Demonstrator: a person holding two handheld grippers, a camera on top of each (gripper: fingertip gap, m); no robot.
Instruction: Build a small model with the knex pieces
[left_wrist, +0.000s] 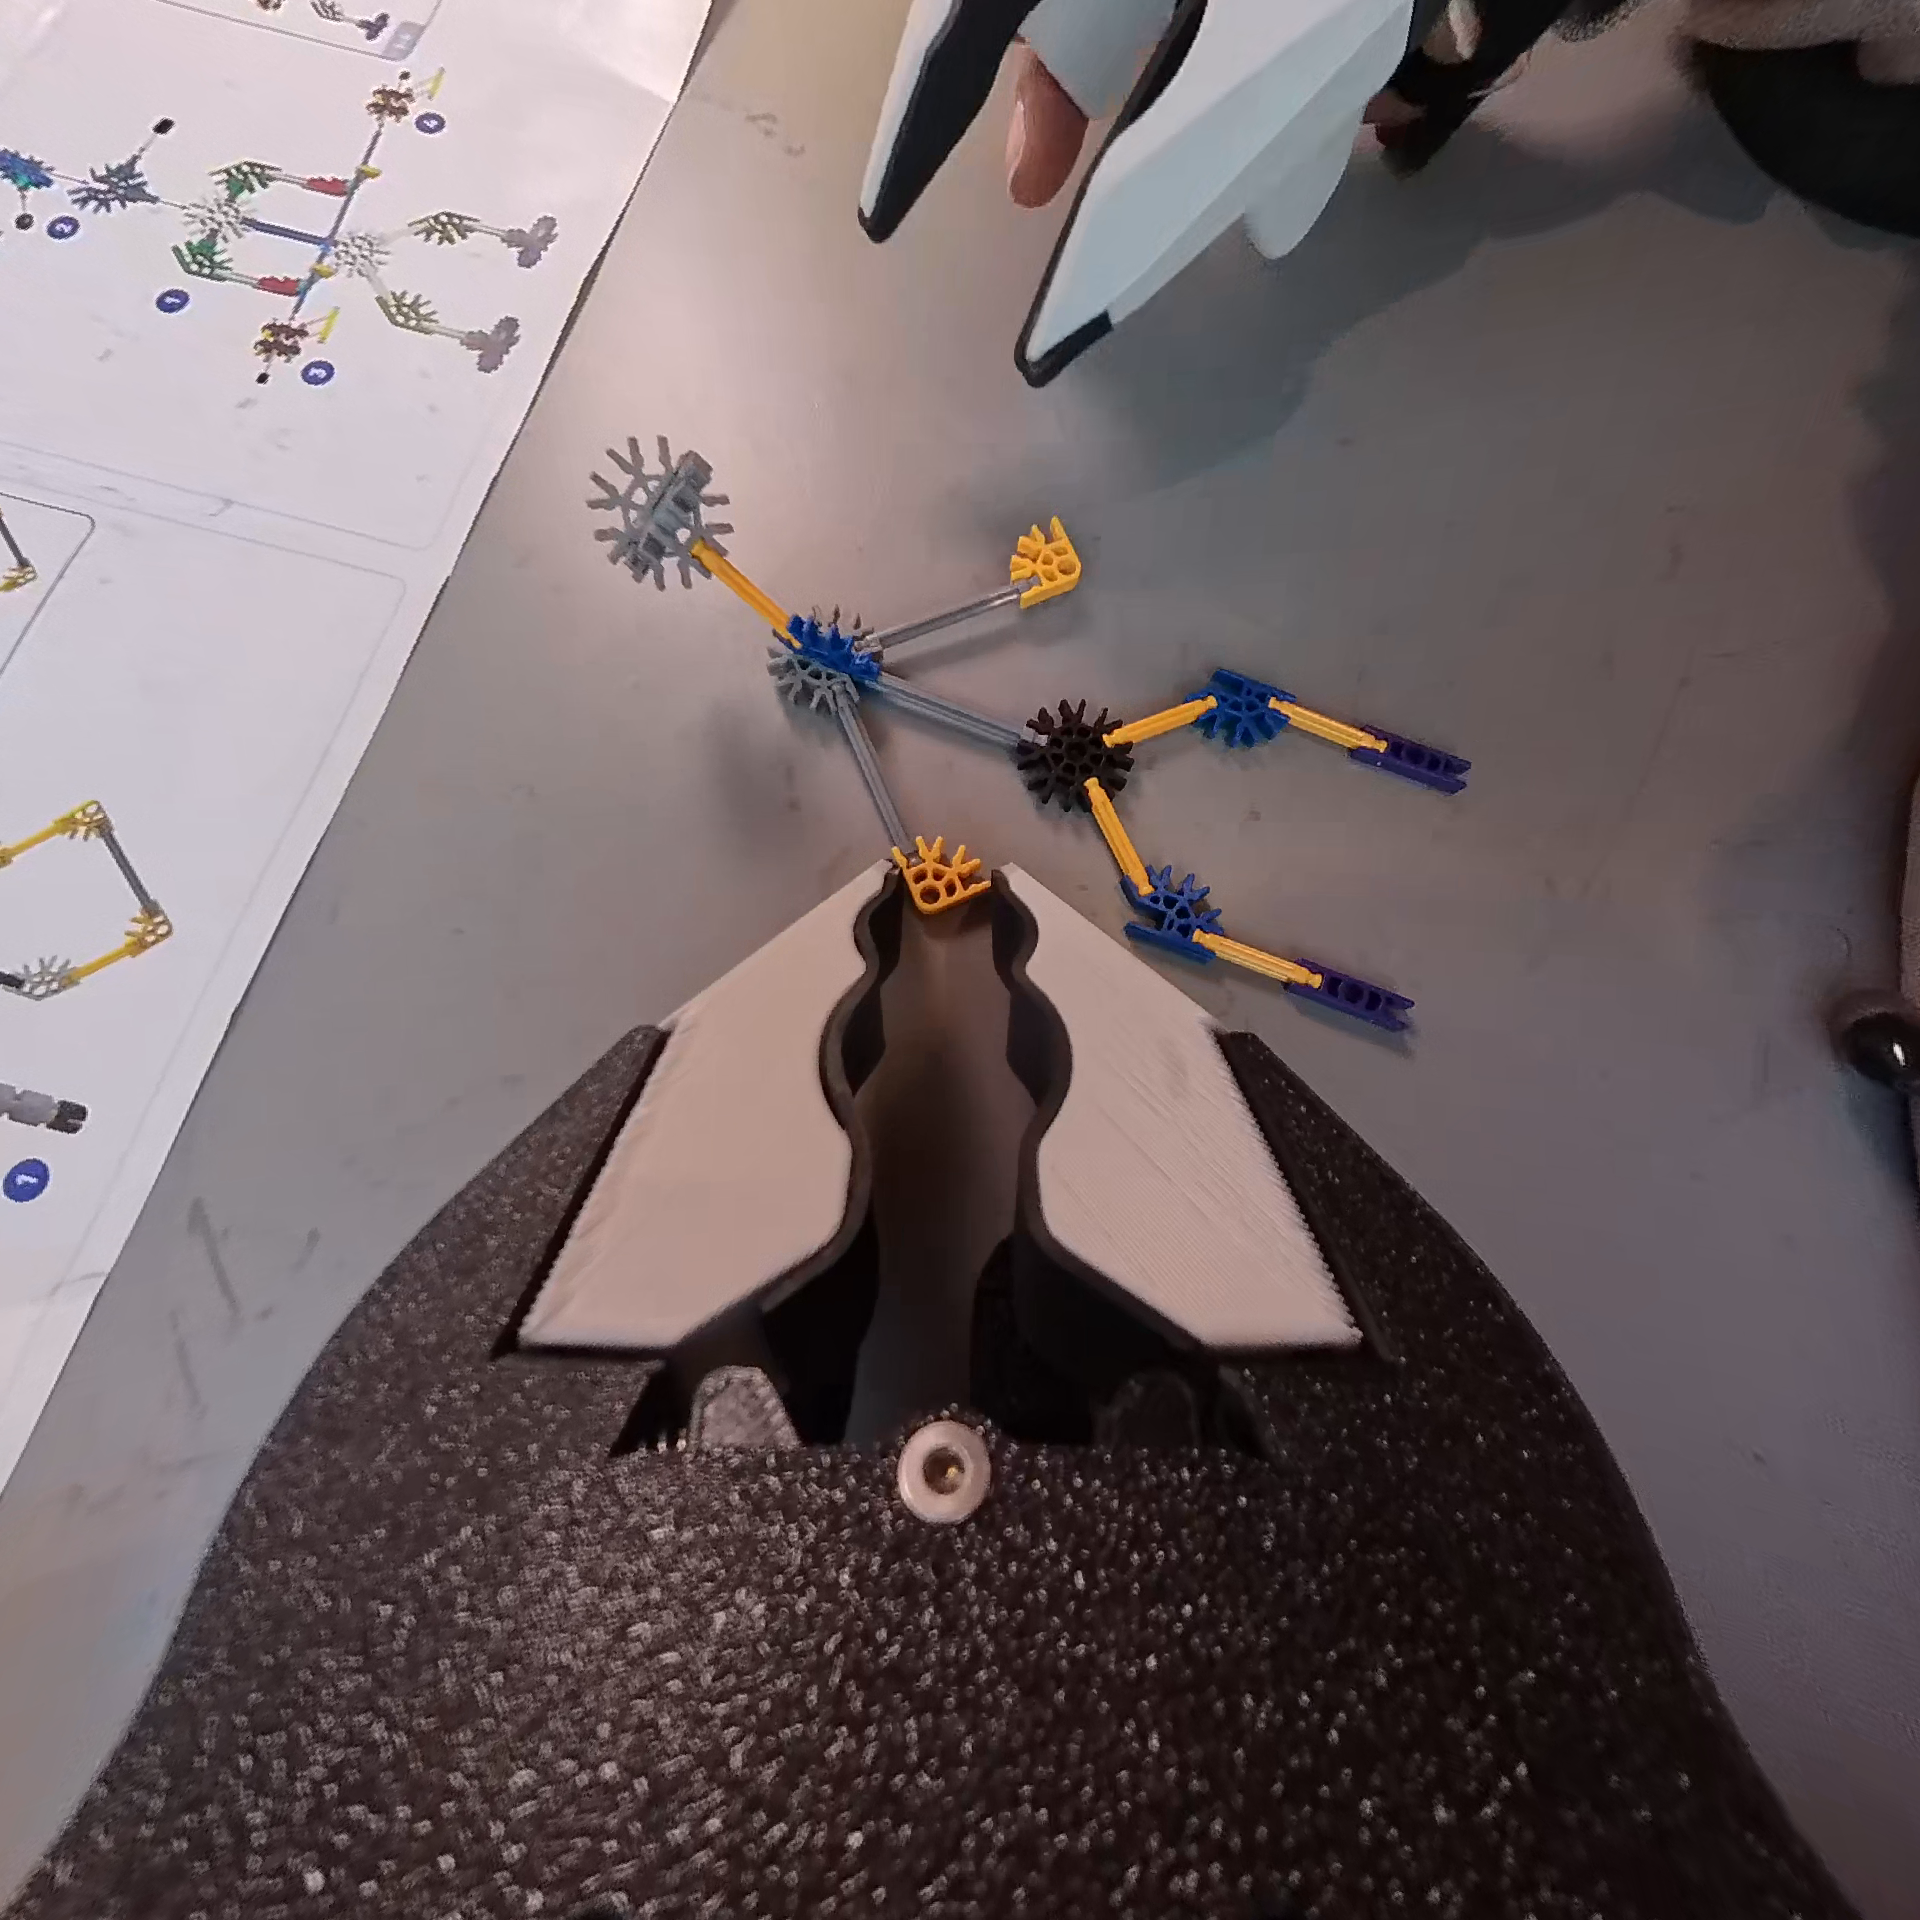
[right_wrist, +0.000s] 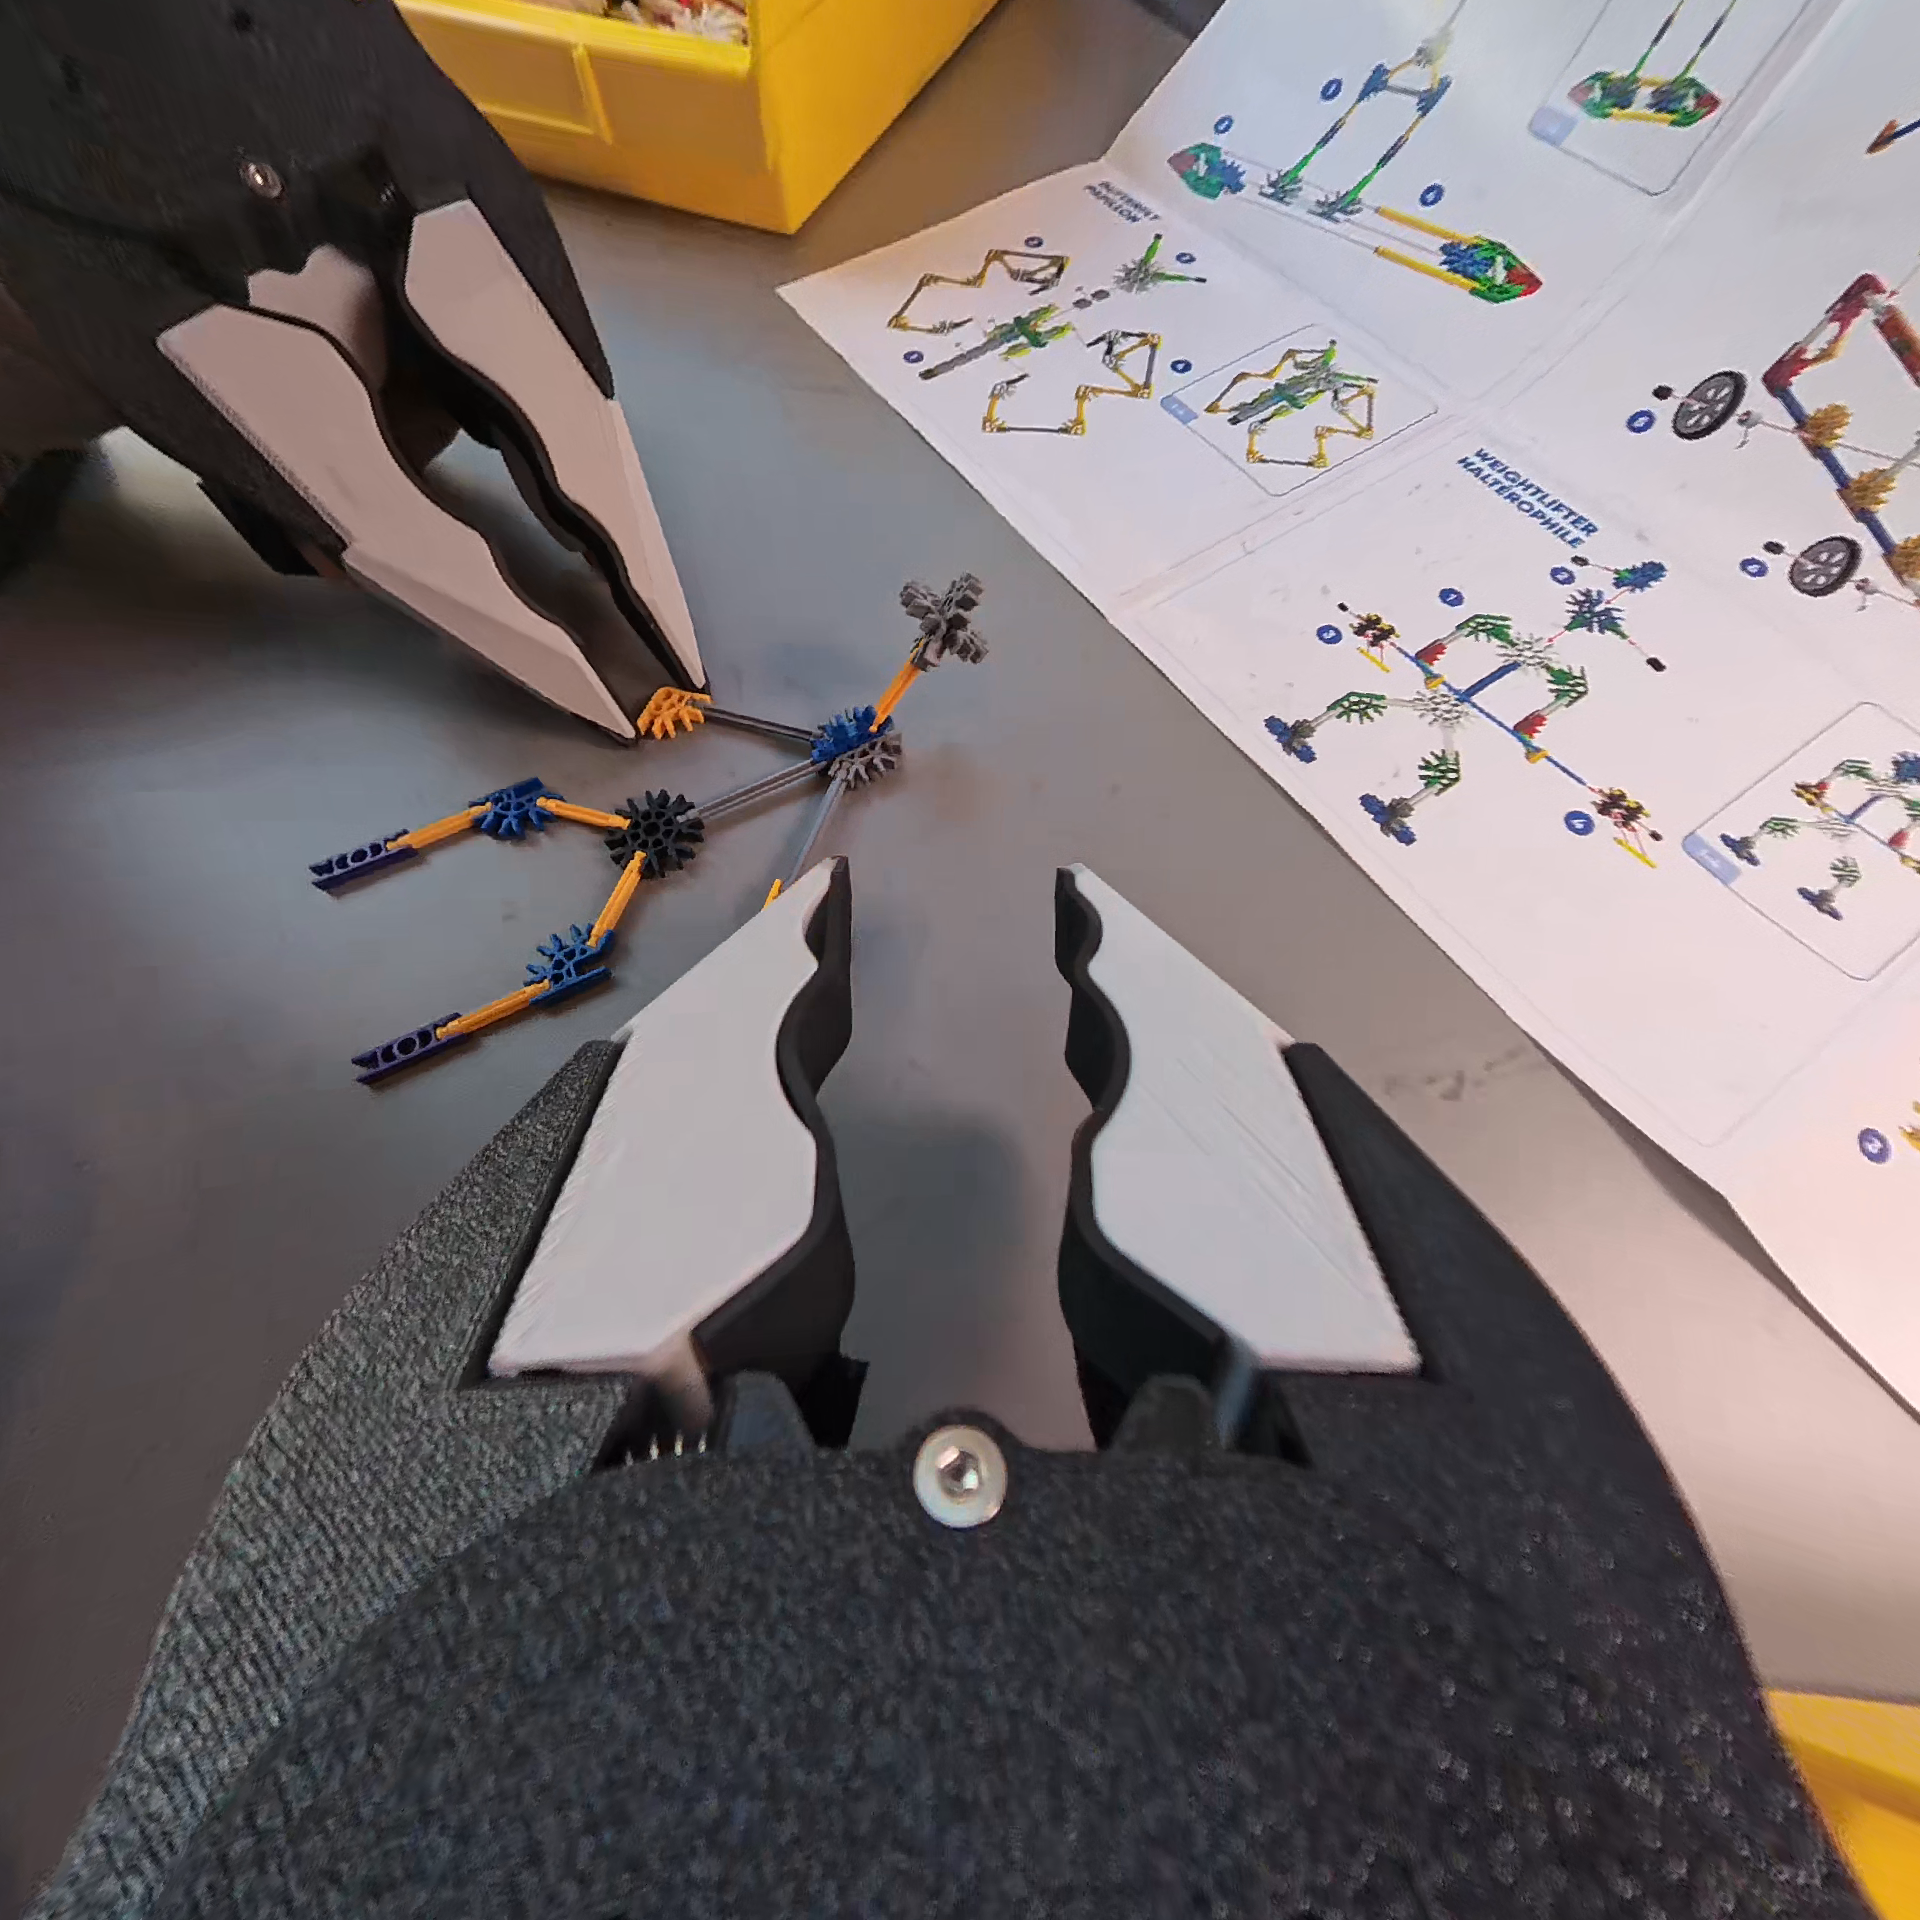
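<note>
A stick figure of plastic rods and connectors lies flat on the grey table (left_wrist: 1455, 520). It has a grey snowflake head (left_wrist: 657, 511), a blue and grey hub (left_wrist: 826, 660), a black connector (left_wrist: 1073, 750) and two legs that end in purple clips (left_wrist: 1411, 761). My left gripper (left_wrist: 945, 883) is shut on the yellow connector (left_wrist: 940, 878) at the end of one grey arm rod; this grip also shows in the right wrist view (right_wrist: 673, 710). My right gripper (right_wrist: 953, 873) is open and empty, with its left fingertip (right_wrist: 821, 904) over the figure's other arm. It hovers above the table in the left wrist view (left_wrist: 956, 296).
A white instruction sheet (left_wrist: 208, 416) lies beside the figure, also in the right wrist view (right_wrist: 1455, 520). A yellow bin (right_wrist: 675, 104) with parts stands behind the left gripper. A person's fingertip (left_wrist: 1044, 135) shows behind the right gripper. A dark rounded object (left_wrist: 1881, 1039) sits at the right edge. The grippers' ends are close to 11 centimetres from one another. The dark rounded object (left_wrist: 1881, 1039) lies around 15 centimetres away from my left fingertips.
</note>
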